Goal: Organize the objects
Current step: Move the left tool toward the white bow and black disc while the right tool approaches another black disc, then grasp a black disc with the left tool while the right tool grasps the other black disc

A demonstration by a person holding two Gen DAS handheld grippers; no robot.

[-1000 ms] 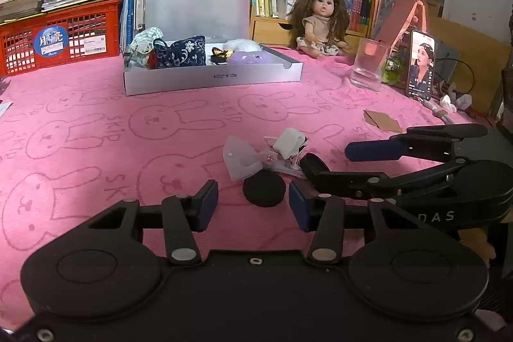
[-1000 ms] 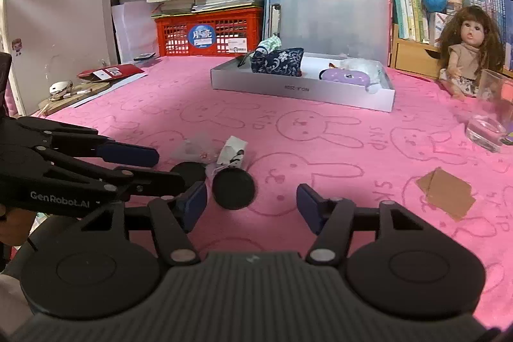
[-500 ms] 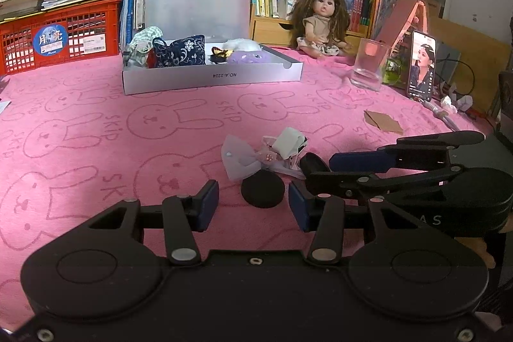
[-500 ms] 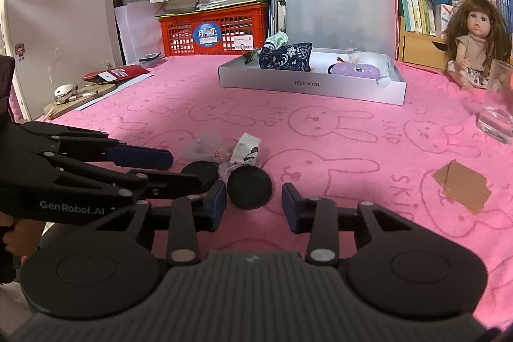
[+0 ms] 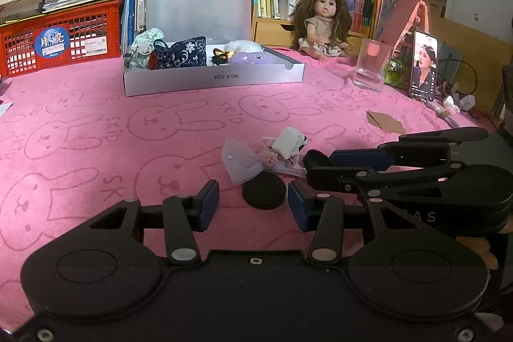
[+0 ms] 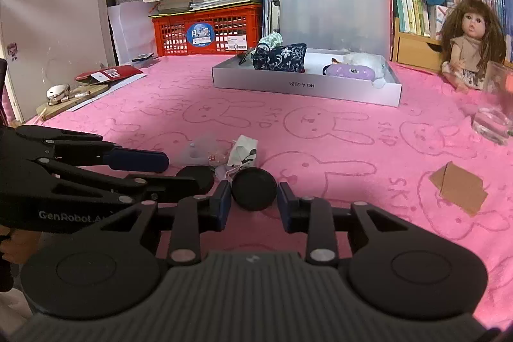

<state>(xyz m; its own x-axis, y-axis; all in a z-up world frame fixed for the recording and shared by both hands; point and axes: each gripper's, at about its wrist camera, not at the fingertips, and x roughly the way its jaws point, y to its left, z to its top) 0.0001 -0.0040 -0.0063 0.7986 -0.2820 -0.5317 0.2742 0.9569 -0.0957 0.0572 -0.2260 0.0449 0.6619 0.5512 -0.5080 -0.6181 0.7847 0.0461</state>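
Black discs (image 6: 254, 188) lie between both parted claws: left (image 5: 251, 207), right (image 6: 253, 207)

In the left wrist view, the right gripper (image 5: 317, 161) covers most of one black disc (image 5: 310, 156), so only its rim shows. The glass (image 6: 493, 104) is cut off by the right edge of the right wrist view. Small objects on the wooden board (image 6: 69, 98) at the tabletop's left edge are too small to identify.
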